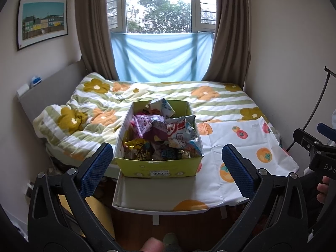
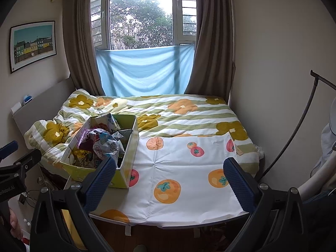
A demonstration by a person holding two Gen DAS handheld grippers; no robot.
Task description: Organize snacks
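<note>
snack packets [image 1: 163,134] heaped in an open yellow-green cardboard box [image 1: 159,169], filled to the rim and above. mixed wrappers: purple, red-and-white, blue-and-white, gold-and-black near the front. a crumpled white-blue packet sticks up at the far end. box has a white barcode label [image 1: 158,173] on its near face.

box sits on the left part of a white table [image 1: 147,195] at the foot of the bed, at the left edge of a white cloth [image 2: 184,172] printed with orange and red fruit. the cloth covers the rest of the table to the right and runs onto the bed. from the right wrist view the box [image 2: 128,168] is seen at an angle, its right wall facing the cloth.

left gripper [image 1: 168,166]: jaws spread wide, nothing between them, held back from the table with the box framed between the blue pads.

right gripper [image 2: 170,180]: jaws spread wide, nothing held, hovering over the near edge of the cloth, box to its left.

beyond: striped flowered duvet [image 1: 130,105], blue sheet [image 1: 159,56] hung across the lower window, brown curtains, framed picture [image 1: 43,22] on left wall.
</note>
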